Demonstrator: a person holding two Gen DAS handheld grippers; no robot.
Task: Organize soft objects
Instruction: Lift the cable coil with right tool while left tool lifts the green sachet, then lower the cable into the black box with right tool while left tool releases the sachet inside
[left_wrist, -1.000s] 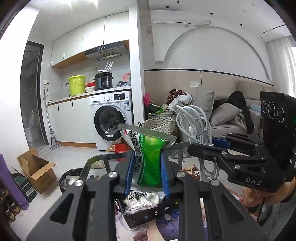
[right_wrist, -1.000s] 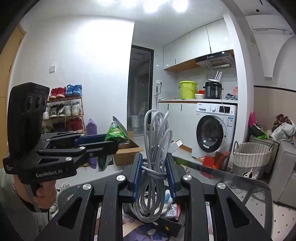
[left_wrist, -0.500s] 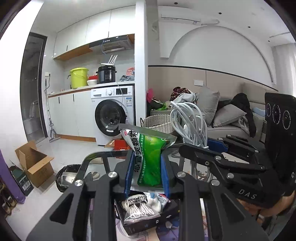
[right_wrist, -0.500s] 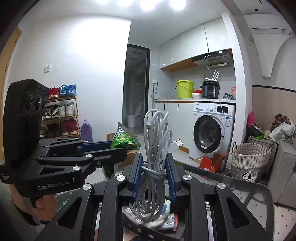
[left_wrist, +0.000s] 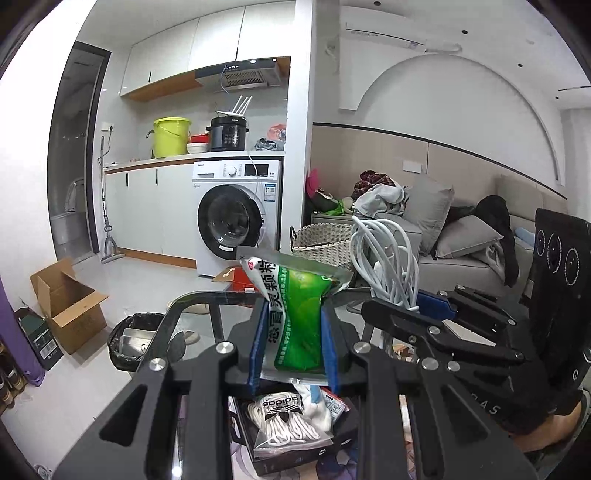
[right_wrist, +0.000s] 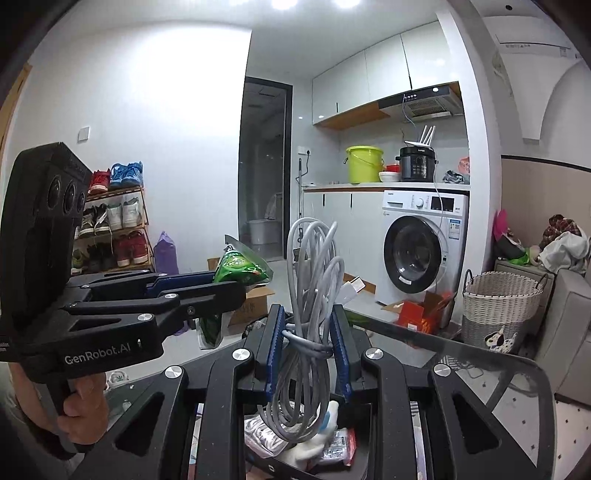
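Green packet (left_wrist: 295, 321) — left claw (left_wrist: 293, 347) clamped

Both views are bright and evenly lit by white ceiling lights (right_wrist: 314, 3), which blow out at twelve o'clock in the right wrist view. Fisheye bending curves walls and door frames toward the edges, and dark vignetting fills the corners. The glass worktop (right_wrist: 480, 354) carries soft reflections. Focus is sharp, shadows faint

"GenRobot.AI" – left hand-held gripper (right_wrist: 225, 291); "DAS" – right hand-held gripper (left_wrist: 391, 314).
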